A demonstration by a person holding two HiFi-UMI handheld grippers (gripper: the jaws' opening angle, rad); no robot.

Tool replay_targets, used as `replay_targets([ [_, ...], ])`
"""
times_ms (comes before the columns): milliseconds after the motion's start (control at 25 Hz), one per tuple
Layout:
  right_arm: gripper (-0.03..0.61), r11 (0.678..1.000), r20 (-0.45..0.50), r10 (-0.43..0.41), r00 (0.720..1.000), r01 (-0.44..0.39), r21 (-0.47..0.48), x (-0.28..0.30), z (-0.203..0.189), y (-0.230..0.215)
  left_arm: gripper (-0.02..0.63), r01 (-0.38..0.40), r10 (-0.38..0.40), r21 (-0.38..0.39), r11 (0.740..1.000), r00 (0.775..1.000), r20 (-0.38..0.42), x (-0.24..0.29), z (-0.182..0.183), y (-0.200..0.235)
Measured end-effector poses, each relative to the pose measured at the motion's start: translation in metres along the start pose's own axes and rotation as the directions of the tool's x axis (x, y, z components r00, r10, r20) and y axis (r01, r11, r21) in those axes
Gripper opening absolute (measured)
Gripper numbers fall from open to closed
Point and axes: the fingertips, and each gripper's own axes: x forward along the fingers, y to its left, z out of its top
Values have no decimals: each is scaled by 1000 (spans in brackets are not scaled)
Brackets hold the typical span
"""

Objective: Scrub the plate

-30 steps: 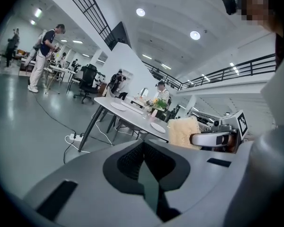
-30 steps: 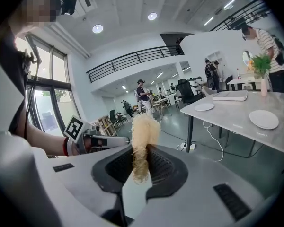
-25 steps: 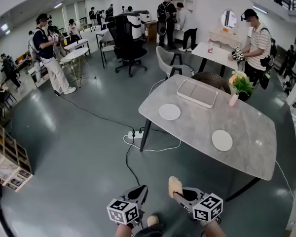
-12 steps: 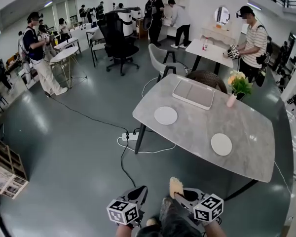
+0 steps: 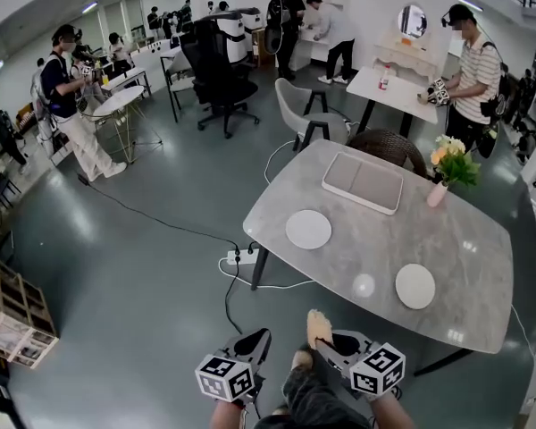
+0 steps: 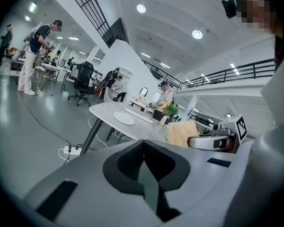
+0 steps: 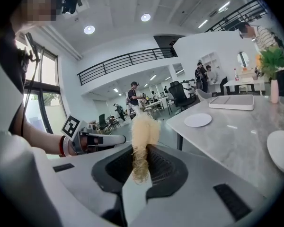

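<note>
Left tongs (image 6: 144, 170) are clenched shut, empty. A tan scrubber (image 7: 143, 129) is grasped by right tongs (image 7: 141, 167). One plate (image 5: 308, 229) and a second plate (image 5: 414, 286) are laid apart on the bench (image 5: 375, 226), ahead of the tongs.

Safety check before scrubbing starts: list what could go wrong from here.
The power strip and its cable lie on the floor by the table leg; feet could catch on them.
The near plate and far plate lie loose on the smooth table; with the left tongs shut and empty, either may slide when scrubbed.
The right tongs pinch only the lower end of the scrubber; it might pull out.
</note>
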Motion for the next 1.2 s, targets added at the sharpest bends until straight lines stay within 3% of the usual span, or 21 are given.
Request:
replay_targets([
  [200,71,997,53,-74,996,74,-5,5,32,-59,14,7,-7,6,1000,1000,3,50,26,7],
  [440,71,996,39,-83,996,82,26,16,47,-109,14,11,-10,8,1000,1000,-15,94,47,16],
  [1000,71,998,27,-32,999,31,56,72,70,-166,14,-17,18,15,1000,999,-44,143,73,47],
  [1200,71,996,11,-27,1000,26,81,78,66,-170,14,11,-9,24,1000,998,-61,157,82,47],
])
